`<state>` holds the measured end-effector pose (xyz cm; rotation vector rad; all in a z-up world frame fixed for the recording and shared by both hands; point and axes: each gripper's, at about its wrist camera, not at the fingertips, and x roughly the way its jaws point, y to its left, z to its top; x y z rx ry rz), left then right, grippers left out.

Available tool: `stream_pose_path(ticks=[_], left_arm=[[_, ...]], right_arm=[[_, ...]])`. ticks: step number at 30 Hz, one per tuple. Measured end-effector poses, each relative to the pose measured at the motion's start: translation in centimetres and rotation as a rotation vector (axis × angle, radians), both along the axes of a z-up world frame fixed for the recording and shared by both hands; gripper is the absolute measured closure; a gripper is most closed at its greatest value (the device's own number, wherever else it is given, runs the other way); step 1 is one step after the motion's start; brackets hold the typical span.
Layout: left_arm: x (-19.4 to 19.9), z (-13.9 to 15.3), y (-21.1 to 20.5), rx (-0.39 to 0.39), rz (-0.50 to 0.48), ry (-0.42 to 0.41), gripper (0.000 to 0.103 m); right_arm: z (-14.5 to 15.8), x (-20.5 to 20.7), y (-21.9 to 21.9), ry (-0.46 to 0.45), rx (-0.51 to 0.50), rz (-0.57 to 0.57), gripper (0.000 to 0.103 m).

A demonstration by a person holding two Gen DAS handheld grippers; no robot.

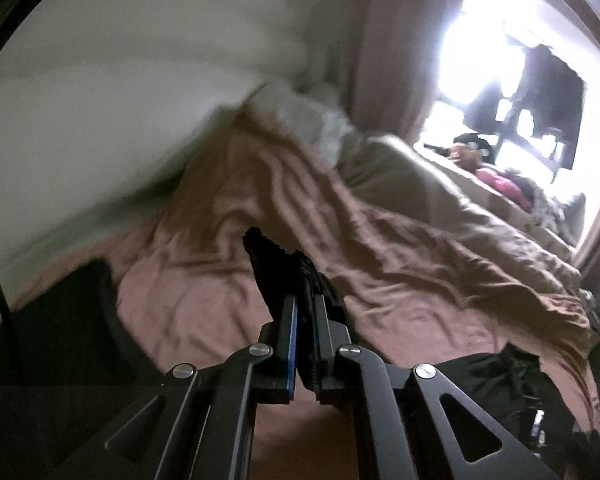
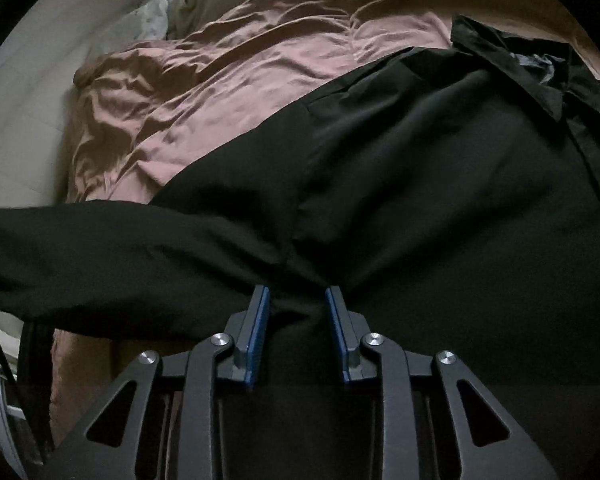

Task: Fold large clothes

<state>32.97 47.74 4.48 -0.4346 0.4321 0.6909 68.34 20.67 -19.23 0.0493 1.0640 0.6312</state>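
Left gripper (image 1: 305, 300) clamps a black shirt (image 2: 420, 184) edge above the pink bedsheet (image 1: 204, 296); right gripper (image 2: 296, 300) jaws straddle fabric, probably not pinching yet. Risk: thin left bite slips, hem drops onto sheet.

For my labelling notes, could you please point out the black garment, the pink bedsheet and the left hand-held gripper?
black garment (image 2: 440, 184): right wrist view, its broad flat panel.
pink bedsheet (image 2: 220, 80): right wrist view, wrinkled bare area.
left hand-held gripper (image 1: 304, 304): left wrist view, between its fingertips.
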Motion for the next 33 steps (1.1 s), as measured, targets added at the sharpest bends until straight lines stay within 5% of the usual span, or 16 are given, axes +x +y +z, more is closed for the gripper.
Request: stream_pose_path(ticks=[12, 16, 26, 33], left_arm=[[6.8, 9.8, -11.4, 0.125, -0.227, -0.086, 0.098], [9.1, 11.7, -16.1, 0.152, -0.307, -0.097, 0.098], [15.6, 13.6, -27.8, 0.213, -0.485, -0.075, 0.098], [21.5, 11.9, -35.5, 0.215, -0.615, -0.025, 0.098]], right_arm=[[6.4, -3.0, -8.6, -0.070, 0.137, -0.011, 0.073], [7.9, -4.7, -12.9, -0.113, 0.171, -0.039, 0.028], [10.6, -8.4, -24.3, -0.150, 0.230, -0.101, 0.028], [11.2, -11.0, -32.9, -0.168, 0.279, -0.173, 0.028]])
